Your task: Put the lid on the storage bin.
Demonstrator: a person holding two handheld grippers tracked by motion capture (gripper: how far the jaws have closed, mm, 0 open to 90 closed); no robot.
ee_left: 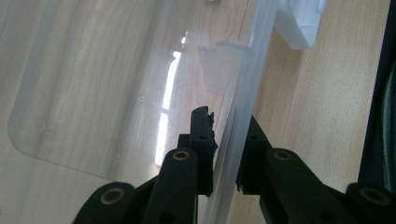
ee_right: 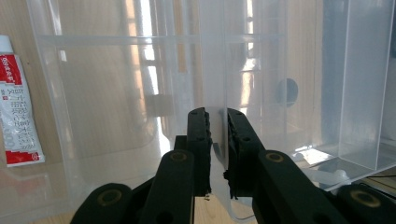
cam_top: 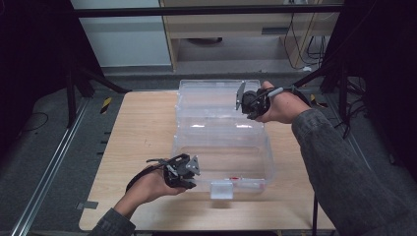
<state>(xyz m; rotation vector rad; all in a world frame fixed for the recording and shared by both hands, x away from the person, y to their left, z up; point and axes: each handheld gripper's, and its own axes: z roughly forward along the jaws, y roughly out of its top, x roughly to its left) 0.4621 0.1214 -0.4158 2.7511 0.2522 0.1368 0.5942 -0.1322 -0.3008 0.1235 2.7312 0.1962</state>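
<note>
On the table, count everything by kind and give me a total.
Clear plastic box: 1
Tube with red and white label: 1
Grippers: 2, left gripper and right gripper
Total: 4

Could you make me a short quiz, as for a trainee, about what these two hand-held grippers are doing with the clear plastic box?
1. True or false: the left gripper has the clear box's thin edge between its jaws.
2. What does the right gripper clamp? A) a wall of the clear box B) the tube C) the table edge
3. What red and white thing lies inside the box?

Key:
1. True; the jaws straddle the rim near the latch.
2. A.
3. A tube, lying flat on the box floor above the wooden table.
</note>
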